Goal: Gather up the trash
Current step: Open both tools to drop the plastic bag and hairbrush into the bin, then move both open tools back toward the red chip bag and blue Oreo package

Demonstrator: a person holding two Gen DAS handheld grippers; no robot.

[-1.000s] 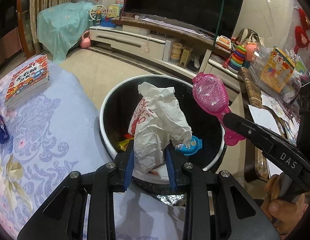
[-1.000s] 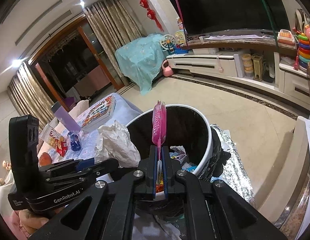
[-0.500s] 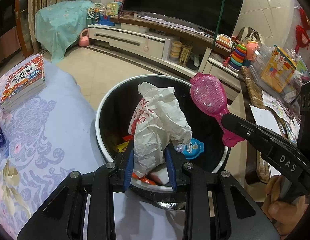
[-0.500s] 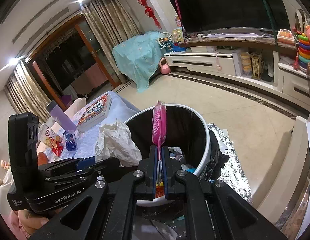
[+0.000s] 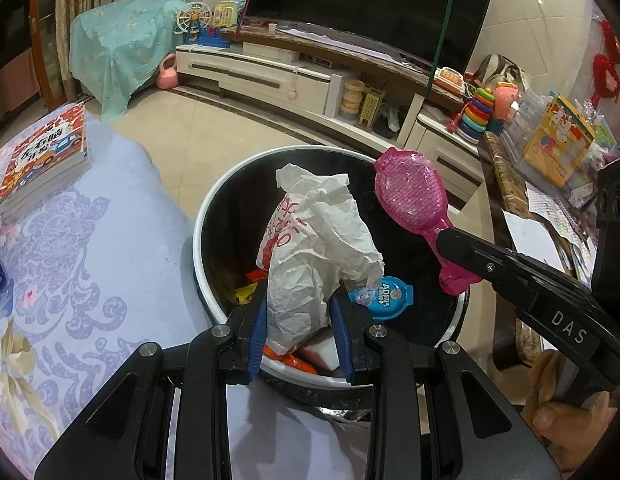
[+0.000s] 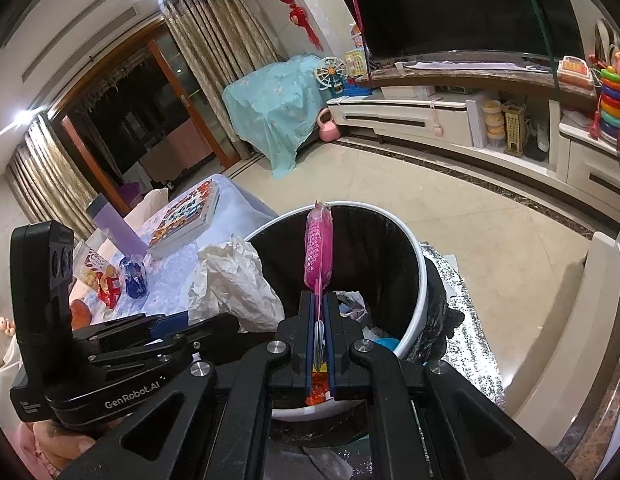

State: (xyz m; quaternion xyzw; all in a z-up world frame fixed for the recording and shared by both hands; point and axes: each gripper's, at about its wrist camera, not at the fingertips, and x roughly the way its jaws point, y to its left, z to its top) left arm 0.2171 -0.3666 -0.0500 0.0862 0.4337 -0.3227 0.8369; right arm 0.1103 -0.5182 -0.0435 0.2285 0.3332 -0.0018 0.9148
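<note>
Pale floor tiles and a long TV cabinet [image 5: 270, 76] are seen behind a white-rimmed trash bin [image 5: 202, 216] lined in black. Above its opening a crumpled white paper bag [image 5: 313, 256] is gripped by the left gripper [image 5: 302, 320], whose blue pads are pressed into its lower part. A pink brush [image 5: 409, 200] is clamped by its handle in the right gripper [image 6: 318, 320], with the head raised over the bin's far side. Only the left view shows the brush face-on and a blue lid [image 5: 383, 296] inside the bin; the right view shows the brush edge-on and a purple bottle [image 6: 118, 228] on the patterned cloth [image 5: 70, 260]. Both grippers are held level, side by side at the bin's near rim.
</note>
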